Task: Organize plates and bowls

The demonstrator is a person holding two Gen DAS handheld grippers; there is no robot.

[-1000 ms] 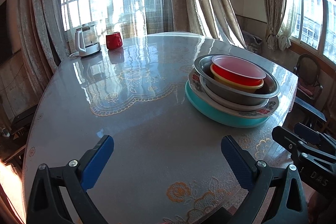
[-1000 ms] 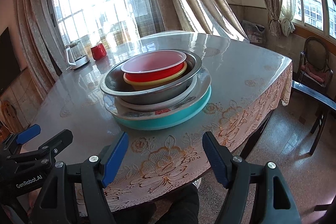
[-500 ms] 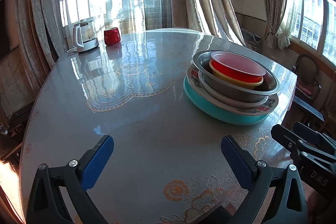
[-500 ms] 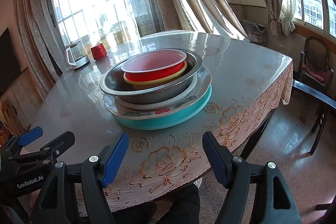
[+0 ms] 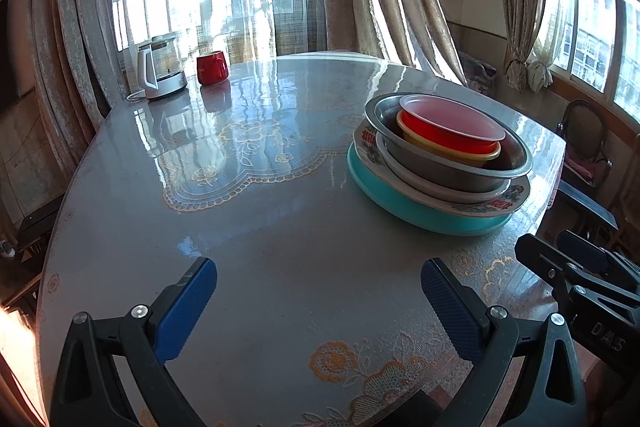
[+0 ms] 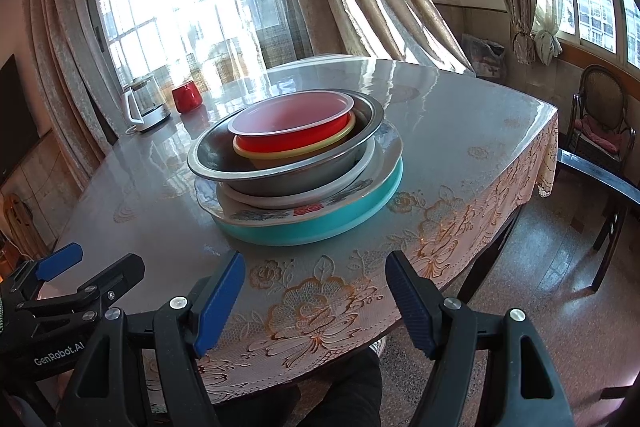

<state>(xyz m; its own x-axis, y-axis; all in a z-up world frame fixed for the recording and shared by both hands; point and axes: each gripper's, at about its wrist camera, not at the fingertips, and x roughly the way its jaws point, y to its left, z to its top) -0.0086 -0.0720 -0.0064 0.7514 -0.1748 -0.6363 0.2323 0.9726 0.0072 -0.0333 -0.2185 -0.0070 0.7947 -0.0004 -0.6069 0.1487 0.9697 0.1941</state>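
Observation:
One stack of dishes stands on the round table (image 5: 280, 235). From the bottom: a teal plate (image 6: 320, 227), a white patterned plate (image 6: 360, 187), a white dish, a steel bowl (image 6: 288, 175), a yellow bowl (image 6: 296, 153) and a red bowl (image 6: 292, 123) on top. The stack also shows in the left wrist view, with the red bowl (image 5: 452, 125) in the steel bowl (image 5: 448, 163). My left gripper (image 5: 318, 303) is open and empty over the table, left of the stack. My right gripper (image 6: 316, 291) is open and empty at the table's near edge, just short of the teal plate.
A glass kettle (image 5: 158, 71) and a red mug (image 5: 212, 67) stand at the table's far edge by the window. A dark chair (image 6: 600, 135) stands on the right. The floral tablecloth (image 6: 460, 227) hangs over the table edge. Curtains hang behind.
The left gripper has drifted slightly, so the stack and kettle shift a little in its view. The right gripper has barely moved. Both stay open.

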